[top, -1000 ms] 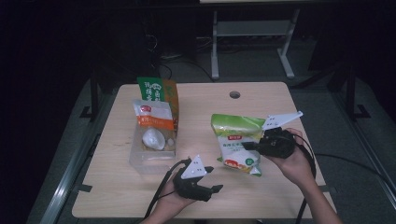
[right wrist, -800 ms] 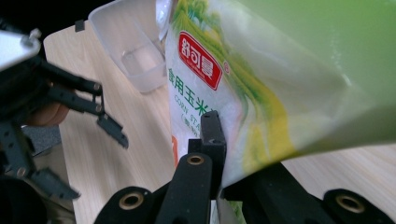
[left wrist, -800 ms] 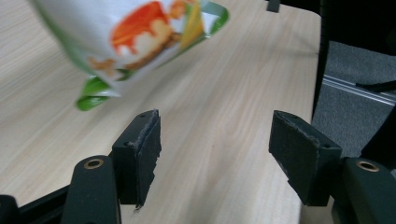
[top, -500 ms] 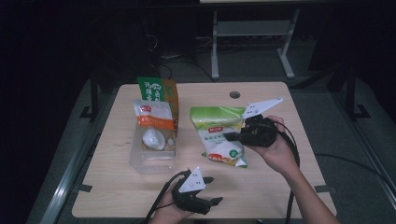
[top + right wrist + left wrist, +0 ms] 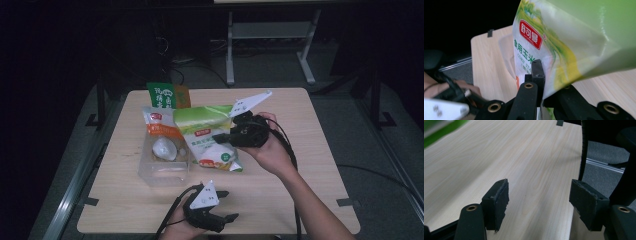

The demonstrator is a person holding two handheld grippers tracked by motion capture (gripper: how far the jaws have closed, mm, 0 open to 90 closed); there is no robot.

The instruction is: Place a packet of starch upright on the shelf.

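Wooden table [image 5: 300,150]: your right gripper [image 5: 220,138] is clamped on the corn starch bag [image 5: 207,140], lifted beside the clear bin [image 5: 162,172]. Lower it in next; your left gripper [image 5: 222,220] rests spread wide, holding nothing.

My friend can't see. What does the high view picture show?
A person's right gripper holds a green and white bag up beside a clear bin of food packets on a wooden table. The left gripper rests open near the table's front edge.
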